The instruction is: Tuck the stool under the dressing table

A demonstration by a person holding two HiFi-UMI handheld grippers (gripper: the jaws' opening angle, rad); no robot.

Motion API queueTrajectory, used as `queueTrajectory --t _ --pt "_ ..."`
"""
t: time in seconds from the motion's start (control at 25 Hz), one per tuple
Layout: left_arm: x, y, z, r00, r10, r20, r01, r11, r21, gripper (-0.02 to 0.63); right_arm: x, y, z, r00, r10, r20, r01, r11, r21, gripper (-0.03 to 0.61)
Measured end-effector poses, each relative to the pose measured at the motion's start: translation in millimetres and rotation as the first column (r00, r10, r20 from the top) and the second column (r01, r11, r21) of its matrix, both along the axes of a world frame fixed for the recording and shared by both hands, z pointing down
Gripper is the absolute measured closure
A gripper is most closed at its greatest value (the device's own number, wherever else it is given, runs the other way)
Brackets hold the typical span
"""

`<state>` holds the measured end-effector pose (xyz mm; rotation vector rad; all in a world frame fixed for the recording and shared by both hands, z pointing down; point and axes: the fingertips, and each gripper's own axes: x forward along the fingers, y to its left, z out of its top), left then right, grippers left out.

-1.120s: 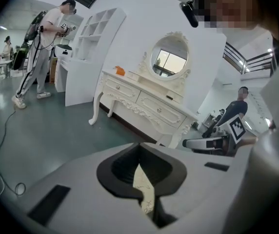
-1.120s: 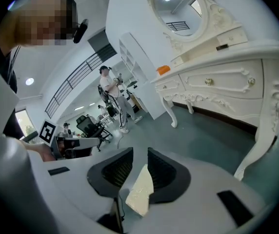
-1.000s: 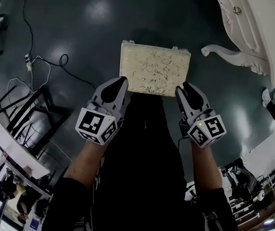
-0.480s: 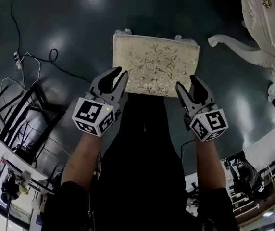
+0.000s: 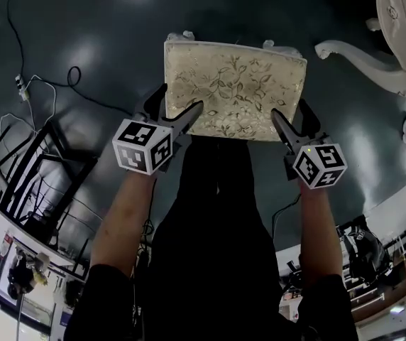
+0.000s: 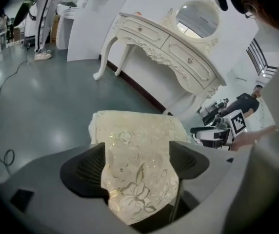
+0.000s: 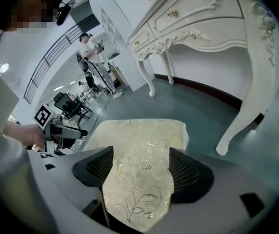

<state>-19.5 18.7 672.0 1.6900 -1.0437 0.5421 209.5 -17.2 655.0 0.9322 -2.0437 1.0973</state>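
**While both grippers straddle its near corners, the stool [image 5: 235, 87] stands short of the dressing table [image 5: 402, 20]**

Where the head view looks down, the stool sits on the dark floor [image 5: 82, 20] with its cream, flower-patterned cushion facing up. It is directly ahead of the person. The left gripper [image 5: 177, 105] is at the cushion's near left corner and the right gripper [image 5: 292, 112] at its near right corner. Each has one finger over the fabric and the other just outside the cushion's side.

The left gripper's jaws have just been opening and stand apart, and its own view shows the cushion filling the gap between the two dark pads. The right gripper's jaws have likewise just been opening and are spread, with the cushion's corner between them. Whether any pad actually touches the fabric cannot be told.

The white dressing table lies beyond the stool and to the right. Its curved front leg [image 5: 359, 52] is near the stool's far right corner but apart from it. In the right gripper view, bare floor shows between stool and leg, so the stool is not under the table. Loose cables [image 5: 47, 84] trail across the floor well to the left.
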Motion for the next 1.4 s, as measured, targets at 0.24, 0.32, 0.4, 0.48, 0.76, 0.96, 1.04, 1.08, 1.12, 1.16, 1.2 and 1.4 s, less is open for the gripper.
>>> queueTrajectory --t 0.24,0.32,0.4,0.48,0.76,0.96,1.04,1.08,1.12,1.16,1.2,1.4 --pt "-6.8 9.9 30.9 0.996 -0.076 -0.042 0.071 0.993 -0.098 0.147 14.5 10.4 23.6 0.999 0.023 -0.023 -0.024 0.998 -0.052 0.216" --pt "-3.5 12.9 35.8 0.994 -0.086 -0.071 0.076 0.989 -0.126 0.129 16.2 14.1 28.5 0.999 0.023 -0.023 -0.025 0.997 -0.068 0.206" --pt "0.8 15.4 39.9 0.992 -0.089 -0.093 0.074 0.986 -0.146 0.113 18.6 17.9 34.1 0.999 0.023 -0.022 -0.025 0.996 -0.083 0.192" --pt "3.0 16.6 42.9 0.992 -0.083 -0.1 0.067 0.986 -0.153 0.103 20.6 22.1 41.3 1.0 0.019 -0.023 -0.022 0.994 -0.103 0.176" --pt "-1.0 18.5 50.3 0.998 -0.05 -0.049 0.043 0.988 -0.149 0.092 24.4 31.7 61.3 0.999 0.033 -0.007 -0.033 0.982 -0.184 0.15" --pt "-5.9 23.9 65.9 0.993 -0.069 -0.094 0.049 0.979 -0.2 0.08 21.5 33.2 65.8 0.997 0.053 0.056 -0.04 0.974 -0.222 0.15" --pt "-3.9 25.6 71.8 0.989 -0.062 -0.133 0.031 0.974 -0.226 0.077 20.4 33.5 66.3 0.996 0.052 0.078 -0.032 0.971 -0.239 0.15" --pt "-1.6 26.0 74.7 0.986 -0.057 -0.155 0.019 0.971 -0.239 0.075 20.2 33.2 67.1 0.995 0.048 0.084 -0.026 0.97 -0.243 0.15" --pt "1.3 25.8 77.7 0.984 -0.049 -0.173 0.004 0.969 -0.249 0.075 20.0 32.5 68.4 0.995 0.044 0.087 -0.021 0.969 -0.245 0.15" --pt "4.4 25.2 80.8 0.982 -0.037 -0.187 -0.012 0.967 -0.254 0.075 19.7 31.9 69.9 0.995 0.041 0.088 -0.018 0.969 -0.245 0.149" --pt "6.8 24.7 83.4 0.98 -0.024 -0.195 -0.028 0.966 -0.257 0.069 19.4 31.9 71.3 0.995 0.039 0.09 -0.016 0.969 -0.245 0.147" --pt "9.9 26.2 85.0 0.979 0.003 -0.202 -0.056 0.965 -0.256 0.061 18.6 35.9 77.5 0.993 0.027 0.112 0.005 0.961 -0.278 0.138"
